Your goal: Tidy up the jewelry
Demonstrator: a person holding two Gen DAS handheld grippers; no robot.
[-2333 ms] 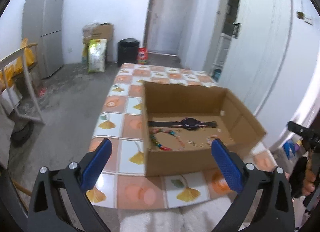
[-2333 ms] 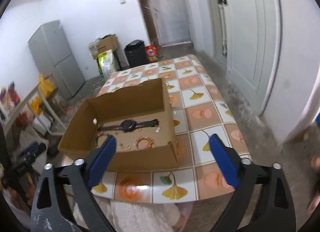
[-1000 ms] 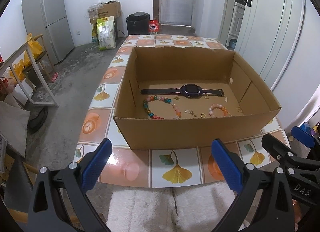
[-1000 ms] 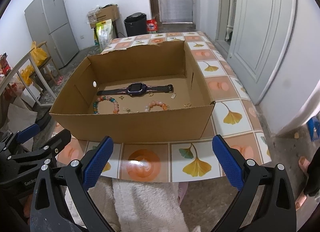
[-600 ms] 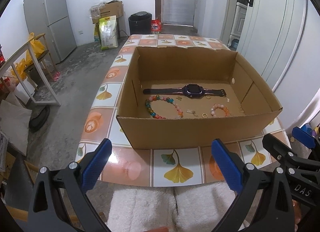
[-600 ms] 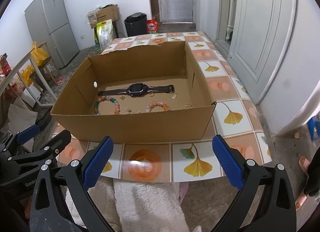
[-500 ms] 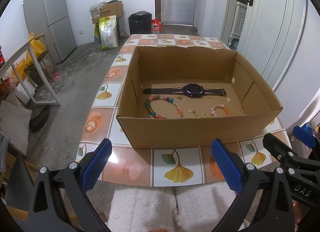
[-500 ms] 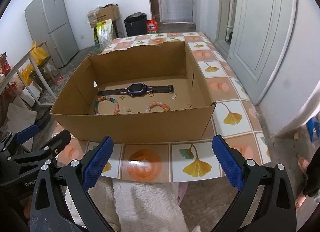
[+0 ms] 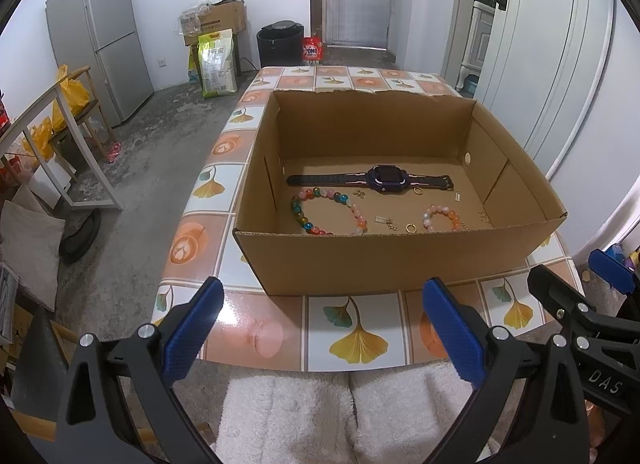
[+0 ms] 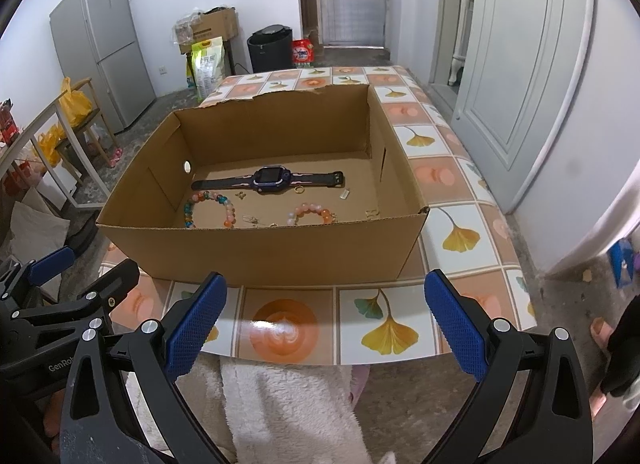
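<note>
- Left wrist view has the left gripper with its blue-padded fingers spread wide and holding nothing, hovering off the near edge of the ginkgo-patterned tiled surface; the right gripper sits the same way, spread and empty.
- All the jewelry lies loose on the floor of the open brown cardboard box: a dark purple-faced wristwatch at the far side, a multicoloured bead bracelet near left, a smaller pink-orange bead bracelet near right, and small gold rings and clasps scattered between.
- Risk, as I judge it: the tall near wall of the box stands between fingers and pieces, so a low reach would likely shove the light box along the glossy tiles.
- The tiny gold pieces seem easy to slip from wide pads, or to be knocked about when a bracelet is lifted.
- Both grippers entering together could collide, as they are close side by side.
- Left wrist view shows the box's left inner wall and slit; right wrist view shows the gold clasp by the right wall more plainly, and the left gripper's black frame at its left edge.
</note>
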